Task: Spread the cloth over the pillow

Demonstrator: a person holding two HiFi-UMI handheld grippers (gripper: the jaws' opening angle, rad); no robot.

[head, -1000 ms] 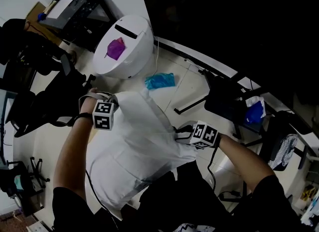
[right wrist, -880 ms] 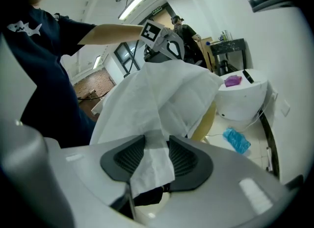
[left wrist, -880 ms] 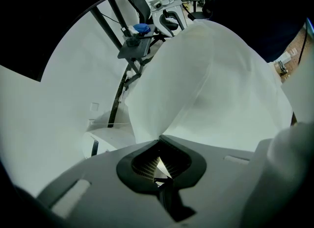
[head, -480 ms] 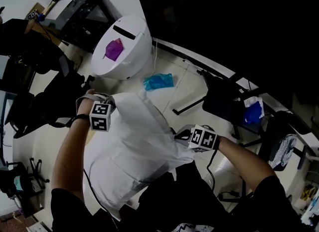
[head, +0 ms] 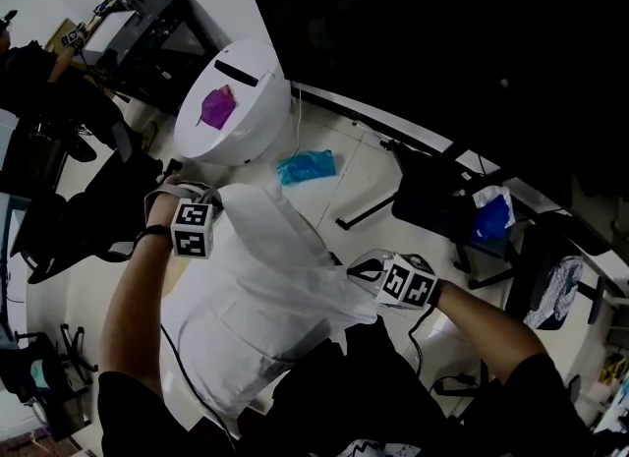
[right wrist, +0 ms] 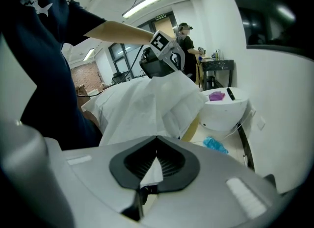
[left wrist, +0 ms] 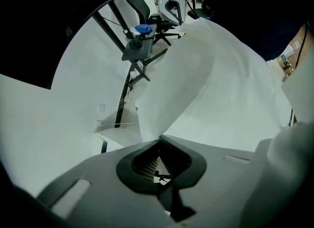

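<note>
Cloth (head: pixel 265 288) in mid-spread, held in front of the person by both grippers. Left gripper (left wrist: pixel 159 142): jaws pressed together on the far corner. Right gripper (right wrist: pixel 157 141): jaws have just been closing and now pinch the near edge, with a white tongue of fabric between them. The cloth stretches slanted between the two grips, creased near the right one. The pillow cannot be made out beneath it. Judged remaining: lower the cloth, smooth it flat, release both grips.

The cloth (head: pixel 265 288) I hold is thin, matt white fabric, softly creased; the far bin (head: pixel 260 116) looks smooth, glossy plastic.
</note>
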